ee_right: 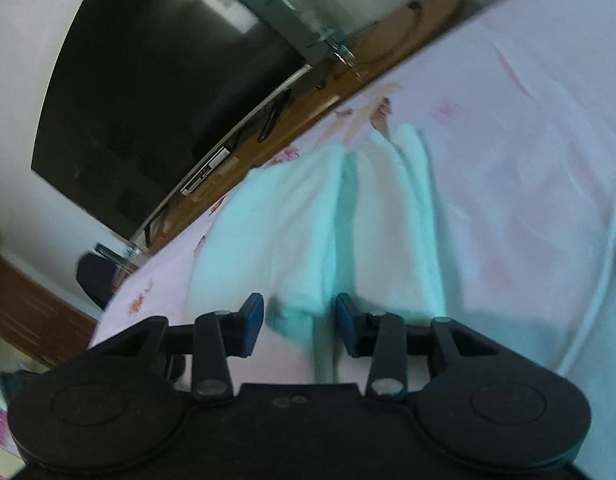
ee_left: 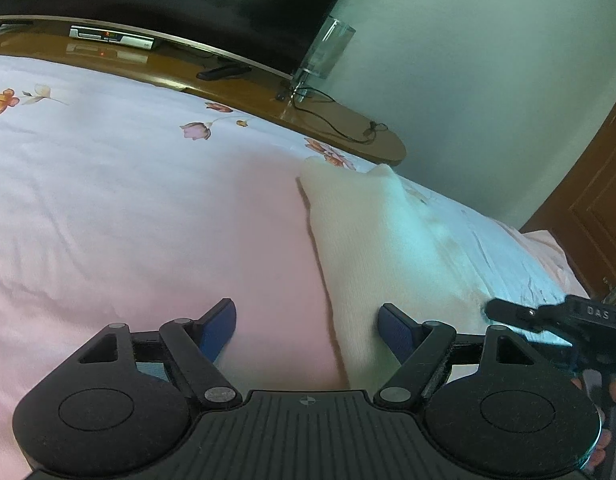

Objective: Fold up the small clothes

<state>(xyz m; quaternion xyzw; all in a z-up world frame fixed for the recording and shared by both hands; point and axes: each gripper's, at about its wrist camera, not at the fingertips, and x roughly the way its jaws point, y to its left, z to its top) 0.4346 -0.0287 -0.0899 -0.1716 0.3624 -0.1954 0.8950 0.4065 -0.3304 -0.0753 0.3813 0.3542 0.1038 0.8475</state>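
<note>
The right tool (ee_right: 296,322) is nearest, half closed around a fold of the pale cloth (ee_right: 308,220), not squeezing yet. The cloth lies on the bed (ee_right: 528,160), stretching away from it. The left tool (ee_left: 308,330) is wide and empty, over the cloth's left edge. Lots of bare bed lies left.

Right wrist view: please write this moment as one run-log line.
stage: grasping | right tool: open around hem of pale knit garment, not pressing | left tool: open, empty | surface: pink bedsheet
</note>
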